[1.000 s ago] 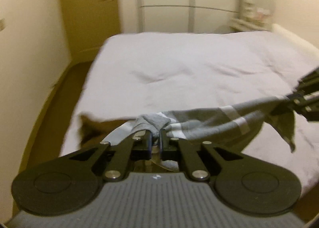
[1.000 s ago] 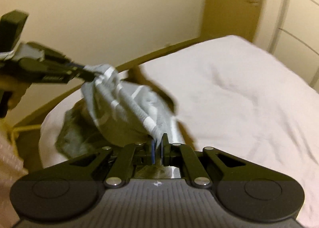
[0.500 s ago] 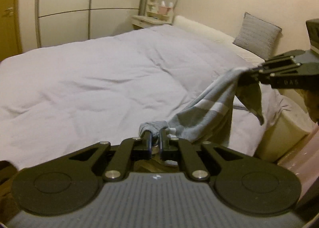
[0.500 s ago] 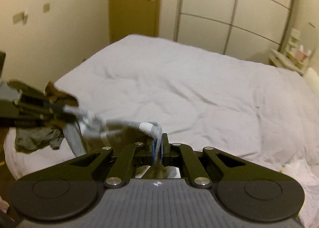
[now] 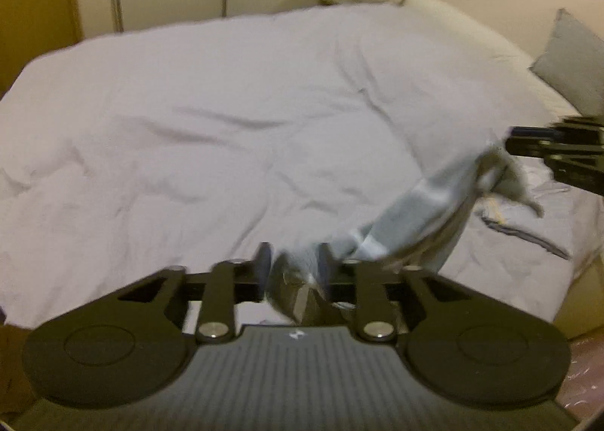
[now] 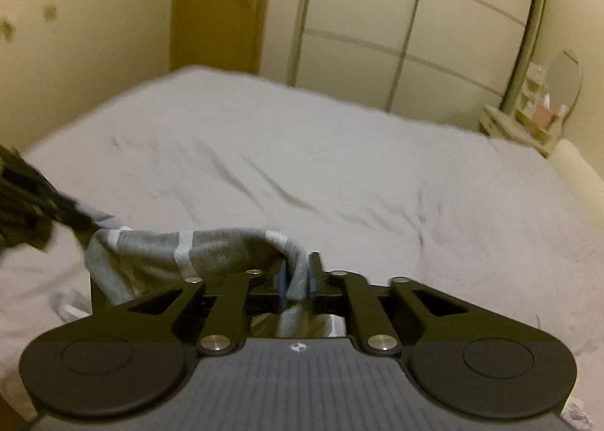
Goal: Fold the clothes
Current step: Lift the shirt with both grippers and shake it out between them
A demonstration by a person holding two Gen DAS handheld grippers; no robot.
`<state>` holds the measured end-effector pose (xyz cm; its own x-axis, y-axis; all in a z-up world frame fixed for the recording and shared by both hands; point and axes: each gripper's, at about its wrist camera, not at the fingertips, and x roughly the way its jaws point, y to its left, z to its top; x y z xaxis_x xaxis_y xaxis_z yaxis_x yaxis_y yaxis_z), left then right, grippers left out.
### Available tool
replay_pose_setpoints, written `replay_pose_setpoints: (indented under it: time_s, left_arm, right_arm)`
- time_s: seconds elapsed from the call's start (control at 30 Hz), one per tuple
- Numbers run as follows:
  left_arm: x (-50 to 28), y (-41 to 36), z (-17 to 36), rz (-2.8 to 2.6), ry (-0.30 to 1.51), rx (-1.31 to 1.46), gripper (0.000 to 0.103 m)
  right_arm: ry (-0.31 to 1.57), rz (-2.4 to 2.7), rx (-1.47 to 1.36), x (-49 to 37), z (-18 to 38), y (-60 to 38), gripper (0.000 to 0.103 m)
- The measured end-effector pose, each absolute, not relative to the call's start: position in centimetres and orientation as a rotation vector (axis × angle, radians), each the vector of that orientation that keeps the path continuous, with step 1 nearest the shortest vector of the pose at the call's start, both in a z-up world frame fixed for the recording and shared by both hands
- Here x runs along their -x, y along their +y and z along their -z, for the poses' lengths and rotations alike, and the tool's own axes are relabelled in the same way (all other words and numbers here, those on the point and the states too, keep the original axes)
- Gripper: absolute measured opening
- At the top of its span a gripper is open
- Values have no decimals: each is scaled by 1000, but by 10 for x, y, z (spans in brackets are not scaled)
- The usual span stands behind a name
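A grey garment with pale stripes (image 5: 415, 212) (image 6: 158, 246) hangs slack between my two grippers, low over the white duvet (image 5: 226, 129) (image 6: 339, 167). My left gripper (image 5: 293, 261) has one bunched end between its jaws. They are opening, and the cloth sits loose in the gap. My right gripper (image 6: 297, 268) has the other end between its jaws, which are opening too, and the fabric drapes down through them. Each gripper shows in the other's view: the right gripper (image 5: 507, 142) at the right edge, the left gripper (image 6: 81, 221) at the left edge.
More pale clothing (image 5: 528, 234) lies crumpled on the duvet near the grey pillow (image 5: 573, 61). A white wardrobe (image 6: 396, 34), a wooden door (image 6: 219, 4) and a small vanity shelf with a round mirror (image 6: 543, 114) line the walls behind the bed.
Both grippers have swung across over the bed with the garment. Their jaws, tightly shut on the cloth before, now stand apart, and the garment sags lower between them.
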<state>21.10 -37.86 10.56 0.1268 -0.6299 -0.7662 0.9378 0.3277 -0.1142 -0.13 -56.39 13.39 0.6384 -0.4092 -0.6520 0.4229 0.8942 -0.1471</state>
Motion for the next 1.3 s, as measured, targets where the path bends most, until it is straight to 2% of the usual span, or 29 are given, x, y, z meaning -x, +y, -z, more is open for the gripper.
replay_pose_setpoints:
  time_s: [0.07,0.13,0.2,0.37,0.5,0.57,0.63,0.67,0.73,0.77,0.8,1.07,1.1,1.13,1.17,1.2,1.23,1.3]
  left_arm:
    - [-216,-371,-102,1195,831,-450,31]
    - [-220,-364,-91,1187,836,-470,32]
    - [-222,-355,-74,1184,866,-517,32]
    - [-212,-336,-30,1227,908,-653,33]
    - [-187,-333,3,1328,908,-728,39]
    - [-180,-336,21,1353,927,-746,39]
    - [-177,-341,34,1359,946,-738,39]
    - [-176,-346,38,1355,964,-735,36]
    - [-175,-355,47,1347,1001,-729,24]
    - [-176,-361,52,1339,1013,-728,4]
    - [-176,-366,55,1325,1009,-731,0]
    - [-221,-361,12,1068,923,-591,0]
    - [-225,-361,9,1043,924,-578,0]
    - [-230,-362,6,1021,923,-568,0]
    - [-232,-364,5,1011,923,-565,0]
    - [-233,-367,4,1008,920,-571,0]
    - [-234,-371,2,1004,917,-577,0]
    - [-233,-377,2,1017,905,-597,0]
  right_arm:
    - [750,503,-45,1,-124,-570,22]
    - [761,519,-70,4,-116,-569,40]
    - [789,528,-105,9,-103,-565,46]
    - [924,462,-269,6,-51,-545,46]
    - [1032,354,-218,-11,-14,-506,46]
    - [1064,322,-183,-22,-3,-499,49]
    - [1087,299,-148,-33,6,-497,60]
    - [1097,283,-124,-37,11,-498,61]
    - [1118,253,-76,-45,19,-500,62]
    - [1128,236,-53,-49,24,-502,62]
    - [1135,215,-33,-56,33,-507,62]
    - [1144,21,82,-117,83,-543,61]
    - [1161,-6,83,-125,90,-547,56]
    - [1176,-32,74,-132,94,-553,39]
    - [1182,-52,71,-136,96,-559,30]
    - [1174,-60,75,-139,93,-565,8]
    - [1165,-65,77,-141,90,-572,1]
    - [1132,-33,52,-138,77,-594,1]
